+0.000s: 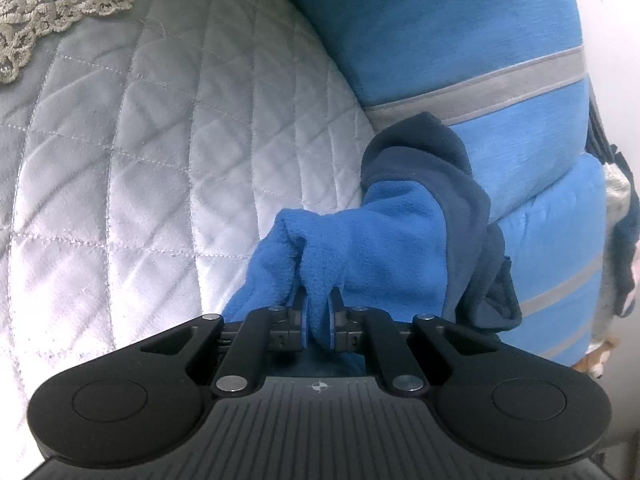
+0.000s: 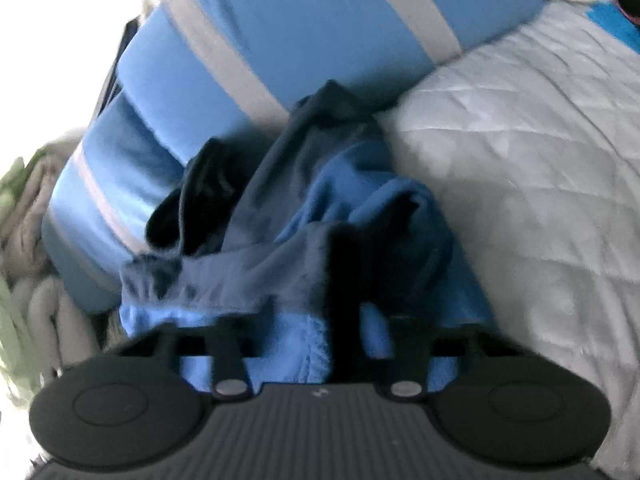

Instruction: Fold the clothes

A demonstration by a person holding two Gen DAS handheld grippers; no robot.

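Left tool (image 1: 319,320) pinches a fold of the blue fleece garment (image 1: 372,236). Right tool (image 2: 344,320) is blurred under the fabric, grip unclear. Garment bunches on the quilted bed cover (image 1: 140,160), against blue striped cushions (image 1: 440,40) behind.

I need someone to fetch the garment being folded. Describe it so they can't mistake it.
On the pale grey quilted bedspread, look along the big light-blue cushion with grey stripes. Crumpled against that cushion lies a fleece garment, pinched by the left gripper. Unlike the smooth striped cushion, it is fuzzy, bright blue with navy parts.
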